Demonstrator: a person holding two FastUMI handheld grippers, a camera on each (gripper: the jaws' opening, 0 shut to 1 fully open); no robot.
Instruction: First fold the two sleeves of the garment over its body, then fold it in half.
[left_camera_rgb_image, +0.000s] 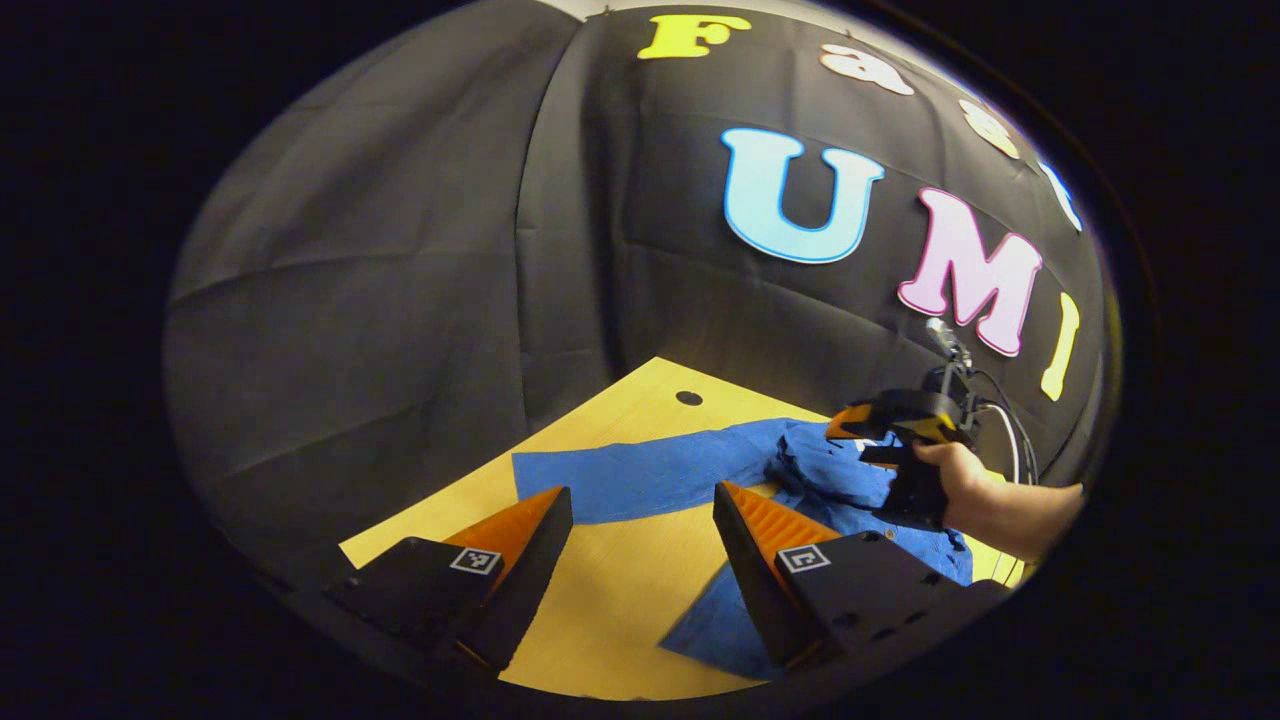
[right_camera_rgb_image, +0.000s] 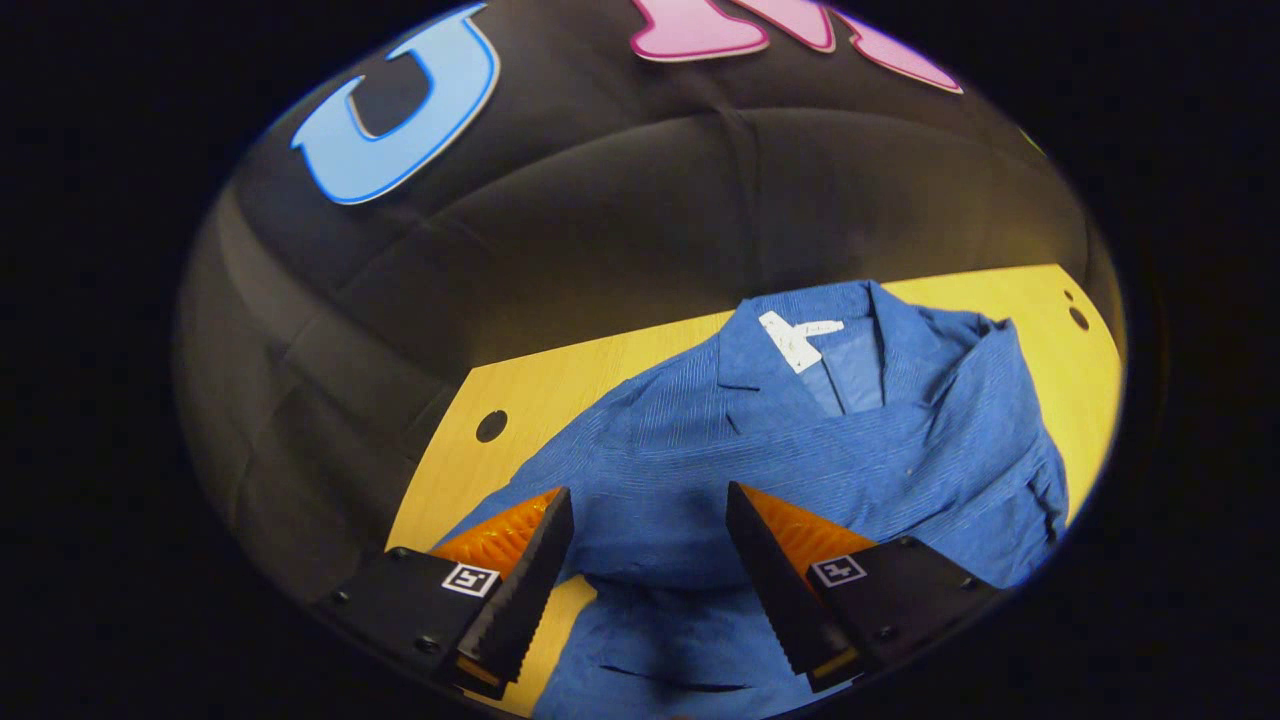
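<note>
Left claw (left_camera_rgb_image: 640, 530) and right claw (right_camera_rgb_image: 640, 535) both spread wide, each gripping nothing.

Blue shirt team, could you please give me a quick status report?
Left gripper open, above bare table. Right gripper open over blue shirt. One sleeve lies stretched out flat, unfolded. Nothing in the way.

Blue shirt (right_camera_rgb_image: 760, 450) spread on a wooden table (right_camera_rgb_image: 480, 390), collar and white neck label (right_camera_rgb_image: 797, 341) toward the far edge, right gripper (right_camera_rgb_image: 645, 550) spread wide above the cloth, gripping nothing
</note>
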